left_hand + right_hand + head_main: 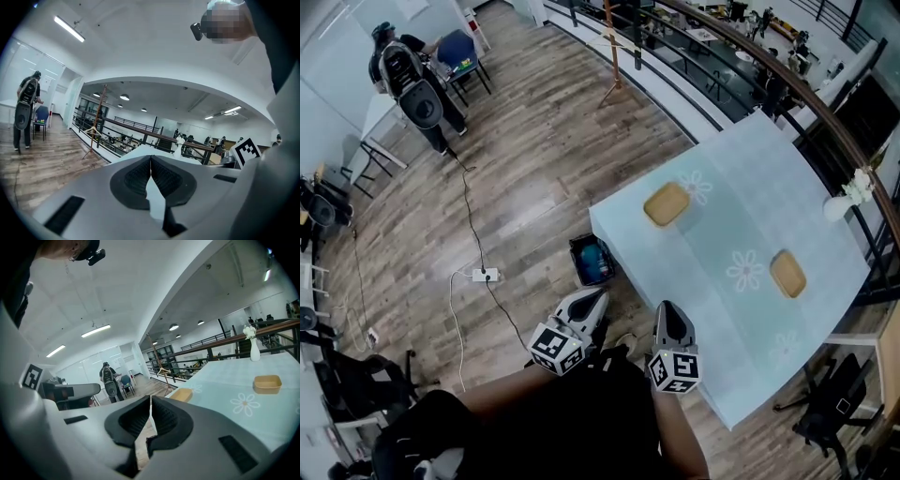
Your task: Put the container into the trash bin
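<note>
Tan shallow container, a rounded rectangle, sits on the bench, which is covered by a pale blue cloth printed with white flowers. It lies ahead of both hand-held grippers and well apart from them, toward the bench's left corner. Second tan container, same make, rests on the same cloth ahead and to the right of the right hand-held gripper, also well apart from its tips. Dark square trash bin stands on the wooden floor against the bench's near corner, just ahead of the left hand-held gripper. Something blue lies inside the bin. Left hand-held gripper: jaws closed, ribbed pads meeting at the tips, nothing between them. It is held low in front of the person's body, over the floor. Right hand-held gripper: jaws likewise pressed together at the tips and empty, by the bench's near edge. In the right gripper view both containers show beyond the tips, one just past them and the other farther right. The farther one is nearer a white vase of white flowers, which stands at the bench's far edge by a railing. White power strip with its cable lies on the floor to the left of the left hand-held gripper. Person stands far off, ahead and to the left.
</note>
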`<state>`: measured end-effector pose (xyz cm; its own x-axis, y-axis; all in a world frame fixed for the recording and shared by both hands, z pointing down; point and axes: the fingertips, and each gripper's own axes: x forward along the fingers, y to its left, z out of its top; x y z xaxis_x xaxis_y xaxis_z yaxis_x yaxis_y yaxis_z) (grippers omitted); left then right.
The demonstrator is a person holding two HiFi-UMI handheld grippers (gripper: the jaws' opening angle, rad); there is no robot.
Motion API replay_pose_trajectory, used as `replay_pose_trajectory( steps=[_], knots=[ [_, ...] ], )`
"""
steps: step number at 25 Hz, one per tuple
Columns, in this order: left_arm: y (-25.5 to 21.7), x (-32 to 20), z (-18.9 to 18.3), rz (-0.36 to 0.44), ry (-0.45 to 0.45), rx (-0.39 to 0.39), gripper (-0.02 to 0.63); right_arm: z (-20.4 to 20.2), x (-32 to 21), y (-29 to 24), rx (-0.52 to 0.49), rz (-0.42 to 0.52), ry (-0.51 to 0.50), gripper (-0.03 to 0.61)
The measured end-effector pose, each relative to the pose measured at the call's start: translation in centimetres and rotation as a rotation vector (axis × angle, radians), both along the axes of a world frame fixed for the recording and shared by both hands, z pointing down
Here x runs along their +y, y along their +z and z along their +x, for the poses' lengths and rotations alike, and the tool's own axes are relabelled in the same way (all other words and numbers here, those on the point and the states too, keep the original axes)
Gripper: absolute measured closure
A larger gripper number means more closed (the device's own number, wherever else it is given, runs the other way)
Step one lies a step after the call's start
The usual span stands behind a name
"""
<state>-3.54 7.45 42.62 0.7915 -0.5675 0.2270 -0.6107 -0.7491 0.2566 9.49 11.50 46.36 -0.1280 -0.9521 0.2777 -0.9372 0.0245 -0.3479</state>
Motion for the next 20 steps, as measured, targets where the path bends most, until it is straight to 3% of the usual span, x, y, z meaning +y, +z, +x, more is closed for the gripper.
replay_pose_trajectory(
  steps=[7,13,20],
  knots=[
    [0.7,-2.1,1.0,-0.004,0.023,0.003,0.598,0.7,-2.5,2.0,0.007,-0.05,0.024,0.543],
    [1.2,-6.6,2.2,-0.01,0.033,0.02,0.598,-0.2,-6.6,3.5,0.007,-0.116,-0.021,0.543],
    [3.2,-12.9,3.8,-0.045,0.076,0.04,0.598,1.2,-12.8,5.5,0.012,-0.18,0.024,0.543]
  ],
)
